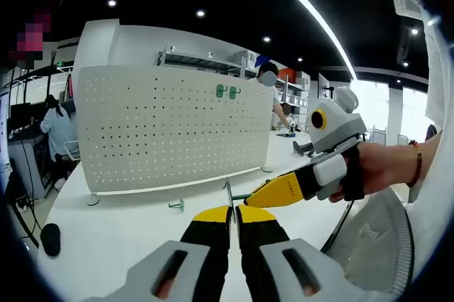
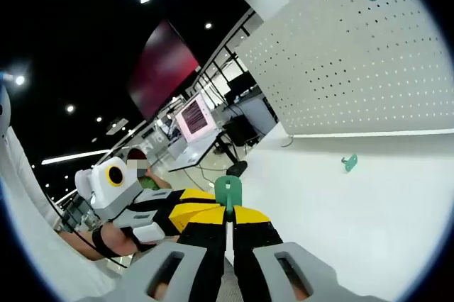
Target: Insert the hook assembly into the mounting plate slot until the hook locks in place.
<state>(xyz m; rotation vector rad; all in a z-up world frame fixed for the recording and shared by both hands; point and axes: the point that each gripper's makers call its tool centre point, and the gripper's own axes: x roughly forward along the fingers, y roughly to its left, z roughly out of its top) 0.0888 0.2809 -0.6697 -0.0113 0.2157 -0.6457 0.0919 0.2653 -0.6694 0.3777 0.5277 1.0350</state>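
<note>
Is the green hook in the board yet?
Not yet. The right gripper is shut on the hook, away from the pegboard.

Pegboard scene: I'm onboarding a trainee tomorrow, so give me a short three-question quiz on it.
1. True or false: the white pegboard lies flat on the table.
2. How many green hooks are already mounted on the pegboard?
3. What does the right gripper hold between its fingers? A) a green piece B) a black cable C) nothing

Key: 1 false, it stands upright on the table; 2 two, side by side near its top edge; 3 A.
</note>
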